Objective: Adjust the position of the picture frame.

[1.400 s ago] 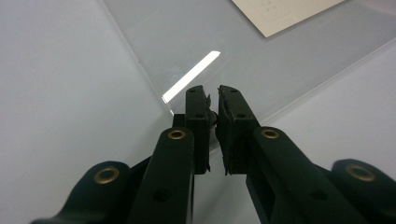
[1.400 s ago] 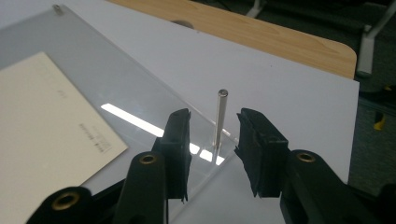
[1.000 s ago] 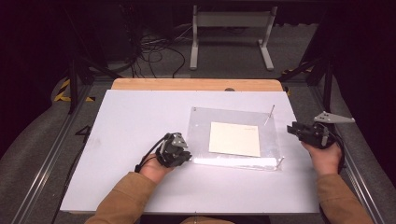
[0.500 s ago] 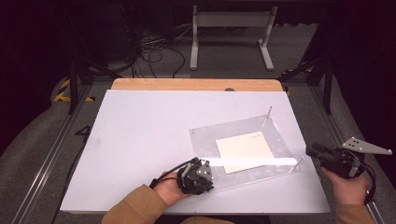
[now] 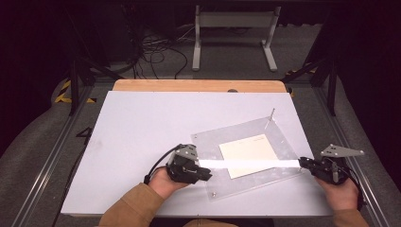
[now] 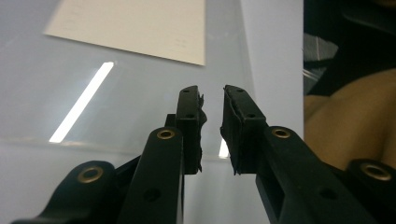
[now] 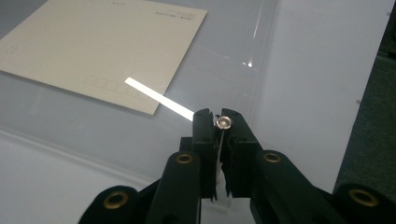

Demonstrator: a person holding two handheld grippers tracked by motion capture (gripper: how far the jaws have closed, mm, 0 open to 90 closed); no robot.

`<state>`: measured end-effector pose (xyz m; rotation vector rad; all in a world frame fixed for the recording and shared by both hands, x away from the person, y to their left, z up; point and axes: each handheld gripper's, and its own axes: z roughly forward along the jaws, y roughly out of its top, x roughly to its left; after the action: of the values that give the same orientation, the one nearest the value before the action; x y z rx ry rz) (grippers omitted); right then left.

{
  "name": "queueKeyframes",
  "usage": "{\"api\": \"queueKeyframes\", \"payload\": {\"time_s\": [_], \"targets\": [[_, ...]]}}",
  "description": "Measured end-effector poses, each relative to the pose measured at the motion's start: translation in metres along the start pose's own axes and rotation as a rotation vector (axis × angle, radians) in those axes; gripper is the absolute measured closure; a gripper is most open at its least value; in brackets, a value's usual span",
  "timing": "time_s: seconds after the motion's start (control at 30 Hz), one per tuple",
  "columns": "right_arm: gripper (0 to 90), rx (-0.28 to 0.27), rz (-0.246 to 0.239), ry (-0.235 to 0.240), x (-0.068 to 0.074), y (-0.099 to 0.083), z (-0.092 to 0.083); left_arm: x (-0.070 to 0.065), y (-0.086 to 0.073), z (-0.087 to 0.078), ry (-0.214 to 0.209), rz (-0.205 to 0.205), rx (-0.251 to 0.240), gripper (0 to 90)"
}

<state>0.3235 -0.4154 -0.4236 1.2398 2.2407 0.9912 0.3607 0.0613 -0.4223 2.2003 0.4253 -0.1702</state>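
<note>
A clear plastic plate (image 5: 213, 146) lies skewed on the white table (image 5: 142, 123), with a cream card (image 5: 248, 153) at its middle. The card (image 7: 93, 51) and plate (image 7: 224, 70) also appear in the right gripper view. My right gripper (image 5: 302, 164) is at the plate's right corner, shut on a thin metal post (image 7: 224, 122) with a round head. My left gripper (image 5: 205, 172) rests at the plate's near-left edge. In the left gripper view its jaws (image 6: 212, 116) stand slightly apart over the plate (image 6: 116, 93), nothing between them. The card (image 6: 135, 25) lies ahead.
A second thin post (image 5: 272, 114) stands at the plate's far corner. A wooden strip (image 5: 198, 85) borders the table's far edge, and metal rails (image 5: 56, 151) run along both sides. Cables (image 5: 161, 52) and a stand (image 5: 234, 33) sit on the floor beyond.
The plate has slid toward the person and turned askew. Both hands moved nearer the front edge, the left gripper shifting right along the plate.
</note>
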Motion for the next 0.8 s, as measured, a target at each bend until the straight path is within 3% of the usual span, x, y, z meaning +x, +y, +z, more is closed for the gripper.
{"api": "queueKeyframes", "payload": {"time_s": [0.07,0.1,0.23,0.4,0.5,0.53,0.6,0.7,0.8], "targets": [[84.2,0.02,-0.052,-0.059,0.004,0.009,0.005,0.006,-0.003,-0.01,0.019,-0.016,-0.023,77.0],[84.2,0.018,-0.061,-0.066,0.003,0.013,0.008,0.009,-0.004,-0.013,0.03,-0.018,-0.031,77.2],[84.3,0.007,-0.08,-0.07,-0.006,0.033,0.023,0.02,-0.008,-0.025,0.079,-0.06,-0.064,78.0],[84.2,0.003,-0.127,-0.082,-0.018,0.074,0.052,0.034,-0.015,-0.035,0.167,-0.12,-0.078,79.3],[84.1,0.003,-0.141,-0.082,-0.023,0.102,0.074,0.043,-0.02,-0.04,0.244,-0.144,-0.073,78.5],[84.1,0.006,-0.138,-0.075,-0.024,0.109,0.081,0.046,-0.022,-0.042,0.276,-0.133,-0.066,77.5],[84.1,0.012,-0.141,-0.048,-0.026,0.121,0.098,0.053,-0.025,-0.046,0.307,-0.157,-0.068,74.9],[83.6,0.019,-0.182,0.002,-0.028,0.132,0.122,0.064,-0.029,-0.054,0.366,-0.189,-0.081,71.7],[83.2,0.031,-0.196,-0.003,-0.027,0.136,0.139,0.073,-0.034,-0.063,0.454,-0.213,-0.093,67.8]]}}
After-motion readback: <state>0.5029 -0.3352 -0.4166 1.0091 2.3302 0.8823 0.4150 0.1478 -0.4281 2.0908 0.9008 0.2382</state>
